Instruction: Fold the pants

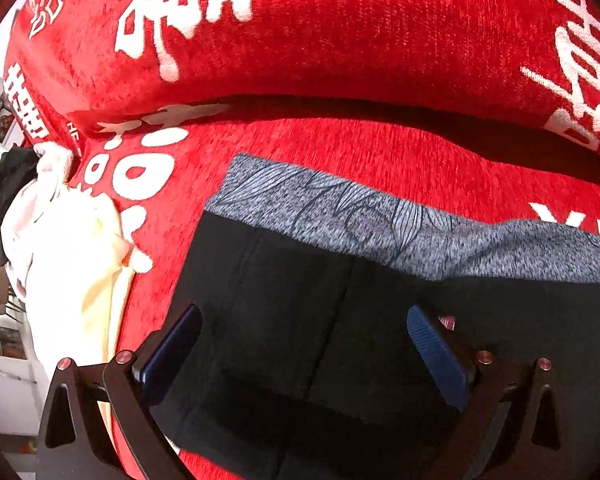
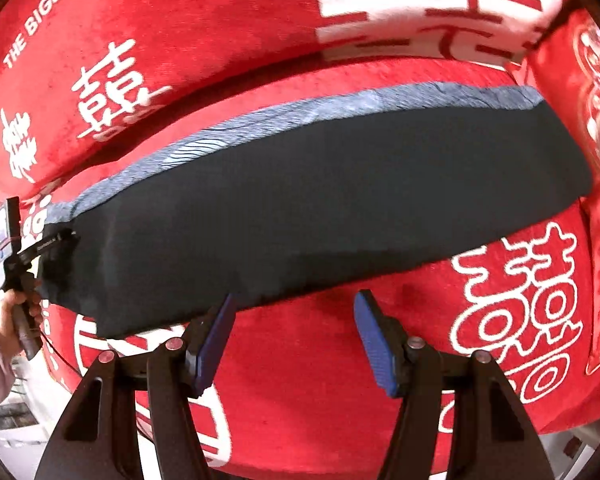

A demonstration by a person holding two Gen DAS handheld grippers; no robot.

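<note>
Red plush cover (image 2: pixel 300 340) with white characters spreads under everything I see. On it lie the pants (image 2: pixel 320 208), folded lengthwise into a long dark band with a grey patterned waistband (image 1: pixel 340 216) along the far edge. My left gripper (image 1: pixel 304 344) hovers over the dark fabric, jaws spread, nothing pinched. My right gripper (image 2: pixel 296 336) hangs spread too, over bare cover beside the pants' near edge. Pale cloth (image 1: pixel 72 264) sits at the left.

Bare red cover (image 2: pixel 300 344) before pants (image 2: pixel 300 208); cushion (image 2: pixel 596 184) alongside.
</note>
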